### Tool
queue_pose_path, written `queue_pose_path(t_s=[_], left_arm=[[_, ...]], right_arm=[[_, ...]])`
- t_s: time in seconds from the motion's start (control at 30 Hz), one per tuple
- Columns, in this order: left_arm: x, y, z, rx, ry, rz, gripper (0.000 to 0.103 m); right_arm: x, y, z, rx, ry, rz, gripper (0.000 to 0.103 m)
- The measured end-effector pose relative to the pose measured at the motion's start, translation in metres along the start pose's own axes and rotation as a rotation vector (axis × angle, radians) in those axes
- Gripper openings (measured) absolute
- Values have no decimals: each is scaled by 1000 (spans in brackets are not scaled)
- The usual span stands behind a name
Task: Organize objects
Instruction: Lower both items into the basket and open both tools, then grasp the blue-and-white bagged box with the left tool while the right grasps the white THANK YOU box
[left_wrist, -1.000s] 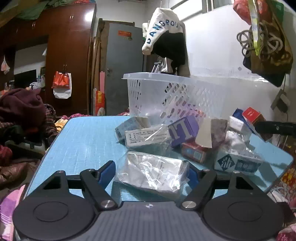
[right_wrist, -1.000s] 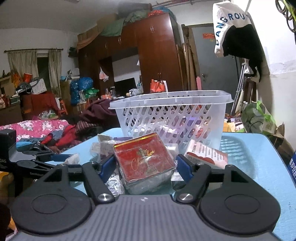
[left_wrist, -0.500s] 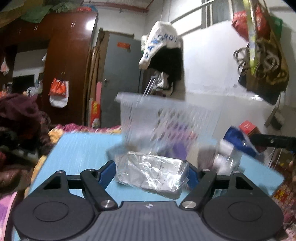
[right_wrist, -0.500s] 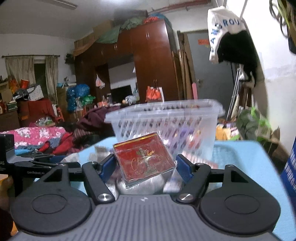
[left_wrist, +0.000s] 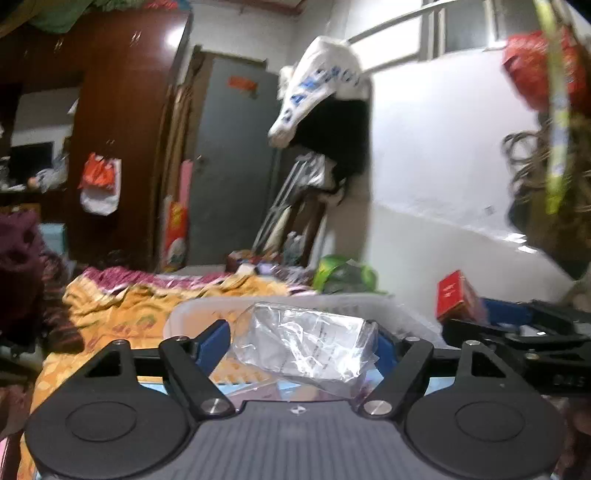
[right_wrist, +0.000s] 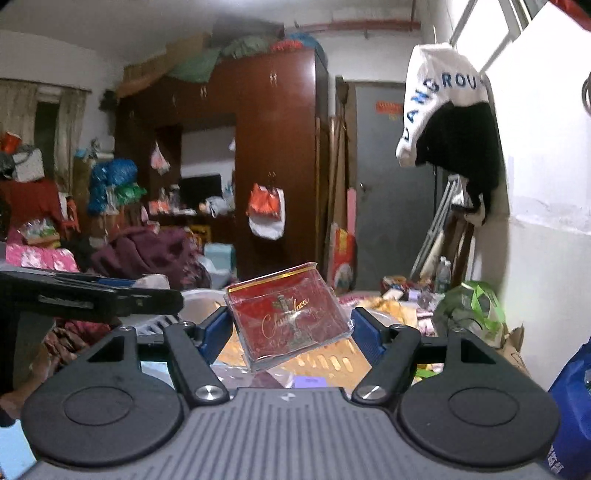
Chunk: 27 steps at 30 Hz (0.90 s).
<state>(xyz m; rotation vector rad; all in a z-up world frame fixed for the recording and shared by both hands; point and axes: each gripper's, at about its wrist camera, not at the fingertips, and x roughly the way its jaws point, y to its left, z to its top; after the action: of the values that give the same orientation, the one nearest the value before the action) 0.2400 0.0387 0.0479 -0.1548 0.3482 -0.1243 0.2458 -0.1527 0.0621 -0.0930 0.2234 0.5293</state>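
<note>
- My left hand-held gripper (left_wrist: 303, 341) is clenched on a crinkled clear-plastic packet (left_wrist: 301, 345), silvery and wrinkled, pinched between the blue finger pads (left_wrist: 214, 341). It hangs just above the rim of the white plastic basket (left_wrist: 207, 308).
- My right hand-held gripper (right_wrist: 290, 326) is clamped on a flat red box (right_wrist: 288, 317) in glossy cellophane, with gold script and a gold edge. The box sits tilted between the pads, raised over the basket's slotted white wall (right_wrist: 332, 360).
- In the left wrist view, the same red box (left_wrist: 456, 295) shows at the right, held by the other black gripper frame.
- Through the gap under the jaws, a little pale blue surface (left_wrist: 236, 387) shows, with a purple item lying by it that is too blurred to name.
- Beyond the basket lies rumpled orange-and-yellow patterned bedding (left_wrist: 122, 306), with a dark maroon heap of cloth (right_wrist: 147, 254) nearby.
- A tall glossy reddish-brown wardrobe (right_wrist: 273, 147) stands at the back, with an orange-and-white plastic bag (right_wrist: 266, 210) hanging from it, next to a grey door (right_wrist: 388, 177).
- A white garment with blue lettering (right_wrist: 439, 96) hangs over something black on the white wall.
- A green plastic bag (right_wrist: 469, 310) sits low by that wall.
</note>
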Motion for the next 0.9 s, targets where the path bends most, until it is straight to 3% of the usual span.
queue_pose_path(t_s=[0.03,0.07,0.1,0.23,0.3,0.4,0.53,0.63,0.77,0.9], left_arm=[[9,1,-1,1,29,6,91],[16,3,-2,-7,58,1,92],[18,6,-3,-21,70,-11,92],[-17,14,-12,-41,22,-75,92],[-47,6,-29,4,-22,-60,98],[-91,-13,-76,69,-65,-50,100],[-121,-23,-138,-21,-47,-179,100],[-128,-35,-163,6,-3,-185,100],[-122,-52,-179,84,41,-185,100],[-102,-60,-184,137,91,-175,100]], right_arm=[[6,-1,-1,5,22,-7,81],[9,-3,-1,14,28,-17,97],[6,-6,-5,27,23,-27,103],[-31,-24,-20,126,-23,17,103],[-56,-37,-37,172,-43,33,103],[-75,-52,-75,252,25,28,103],[-80,-60,-120,365,152,-29,103],[-84,-64,-138,492,177,8,103],[-82,-58,-139,439,173,22,103],[-62,-57,-137,480,234,80,103]])
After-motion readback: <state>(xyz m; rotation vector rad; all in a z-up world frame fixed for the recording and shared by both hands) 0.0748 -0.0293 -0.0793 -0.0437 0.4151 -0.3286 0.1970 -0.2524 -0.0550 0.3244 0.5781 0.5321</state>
